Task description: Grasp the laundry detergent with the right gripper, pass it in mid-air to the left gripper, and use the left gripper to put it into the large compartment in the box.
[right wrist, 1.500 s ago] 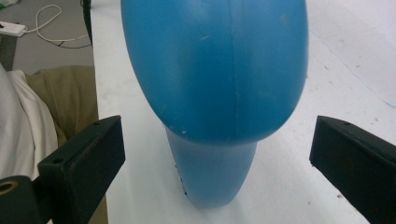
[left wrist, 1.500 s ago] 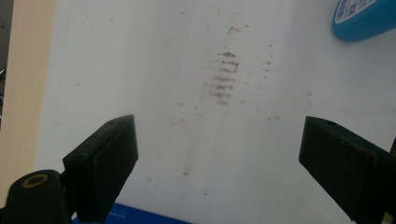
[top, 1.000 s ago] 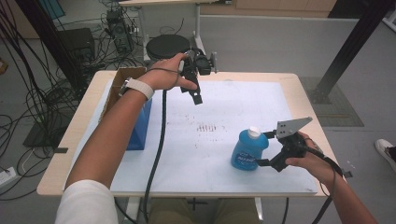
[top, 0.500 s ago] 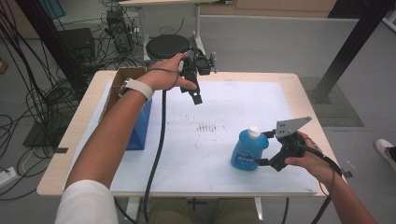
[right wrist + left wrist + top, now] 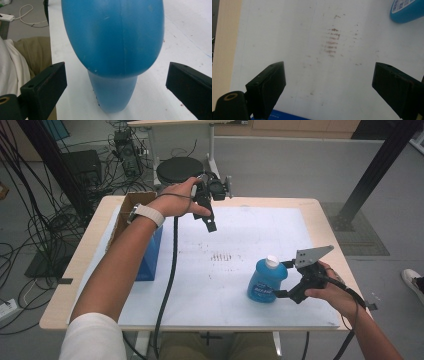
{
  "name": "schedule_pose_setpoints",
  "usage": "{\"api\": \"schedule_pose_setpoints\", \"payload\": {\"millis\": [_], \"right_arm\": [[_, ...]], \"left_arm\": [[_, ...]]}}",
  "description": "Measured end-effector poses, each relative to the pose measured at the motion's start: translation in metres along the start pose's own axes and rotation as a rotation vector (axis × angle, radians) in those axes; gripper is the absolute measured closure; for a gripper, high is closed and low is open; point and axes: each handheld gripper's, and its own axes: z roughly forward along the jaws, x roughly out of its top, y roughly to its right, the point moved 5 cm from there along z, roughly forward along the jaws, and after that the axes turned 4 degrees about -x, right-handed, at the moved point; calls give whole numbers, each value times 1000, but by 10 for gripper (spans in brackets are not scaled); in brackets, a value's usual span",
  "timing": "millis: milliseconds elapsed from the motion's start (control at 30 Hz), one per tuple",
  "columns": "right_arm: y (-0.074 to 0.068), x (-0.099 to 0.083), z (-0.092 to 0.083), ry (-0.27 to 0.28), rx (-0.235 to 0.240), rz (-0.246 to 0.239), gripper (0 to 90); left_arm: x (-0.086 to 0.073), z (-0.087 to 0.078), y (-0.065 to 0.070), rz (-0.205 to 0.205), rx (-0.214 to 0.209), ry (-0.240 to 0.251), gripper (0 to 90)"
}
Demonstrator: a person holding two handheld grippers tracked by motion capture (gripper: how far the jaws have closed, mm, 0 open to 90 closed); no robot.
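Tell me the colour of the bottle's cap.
White, on a blue bottle; the cap shows best in the high view.

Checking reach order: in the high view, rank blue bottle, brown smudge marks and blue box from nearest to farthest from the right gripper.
From the right gripper:
1. Blue bottle, right at its jaws, near edge of the table.
2. Brown smudge marks, mid-table, up and left.
3. Blue box, far left side, beside the left forearm.
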Motion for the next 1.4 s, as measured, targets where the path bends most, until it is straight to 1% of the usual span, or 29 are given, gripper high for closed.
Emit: {"api": "schedule_pose_setpoints", "payload": {"millis": [100,167,233,267,333,367,733,767,833,867,967,1000,1233,1300,1333,1400], "right_arm": [[0,0,0,1,1,3,32],[1,0,0,0,1,3,32],[1,0,-1,-1,1,3,32],[1,0,-1,0,1,2,32],[1,0,-1,-1,1,4,32],[1,0,0,-1,0,4,32],[1,-1,-1,-4,-1,6,32],[1,-1,0,-5,0,6,32],[1,-1,0,-5,0,5,32],[0,-1,0,-6,1,5,32],[0,0,0,-5,3,5,32],[1,0,0,-5,3,5,32],[0,0,1,-5,4,3,32],[0,0,1,-5,4,3,32],[0,0,1,-6,4,2,32],[1,0,0,-3,3,3,32]], "left_arm": [[-1,0,0,2,-1,-7,122],[0,0,0,-3,0,2,121],[0,0,0,-4,0,-1,122],[-1,0,0,3,0,-7,121],[-1,-1,0,3,0,-7,121],[0,0,0,-4,0,-1,121],[0,0,0,-3,0,2,121],[0,0,-1,3,1,-3,122],[0,0,0,-4,-1,1,121],[-1,0,0,1,0,-4,121],[-1,0,0,-1,0,-1,121],[-1,0,0,-7,0,4,121],[-1,0,0,-3,1,0,122],[-1,0,0,-7,0,3,121],[-1,0,-1,0,0,-3,121],[-1,-1,-1,0,-1,-2,121]]}}
